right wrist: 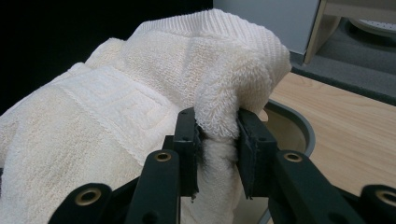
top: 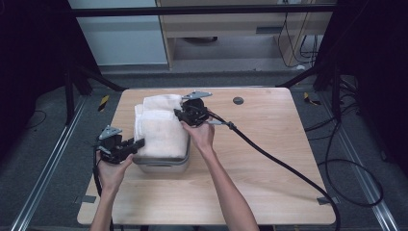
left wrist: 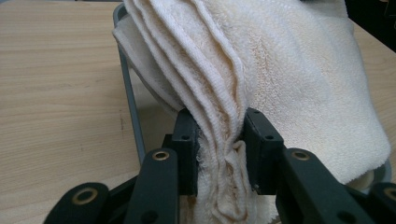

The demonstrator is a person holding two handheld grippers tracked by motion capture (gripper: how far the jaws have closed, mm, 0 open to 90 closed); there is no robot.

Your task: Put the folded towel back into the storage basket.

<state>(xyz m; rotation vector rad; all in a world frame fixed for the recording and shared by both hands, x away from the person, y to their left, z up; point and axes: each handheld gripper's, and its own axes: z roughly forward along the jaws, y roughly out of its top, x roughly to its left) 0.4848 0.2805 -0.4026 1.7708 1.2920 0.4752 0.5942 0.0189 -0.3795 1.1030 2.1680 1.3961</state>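
A folded cream towel (top: 159, 127) lies over a grey tub (top: 163, 165) on the wooden table (top: 269, 144). My left gripper (top: 139, 143) is at the towel's near left corner, and in the left gripper view it (left wrist: 219, 149) is shut on the bunched folded edges of the towel (left wrist: 280, 70). My right gripper (top: 180, 115) is at the towel's far right side. In the right gripper view it (right wrist: 217, 144) is shut on a thick fold of the towel (right wrist: 140, 116), above the tub's grey rim (right wrist: 299, 123).
A thick black cable (top: 284, 166) trails from the right gripper across the table to the right front. A small dark round disc (top: 238, 100) sits near the table's far edge. The floor around holds rails and loose cables.
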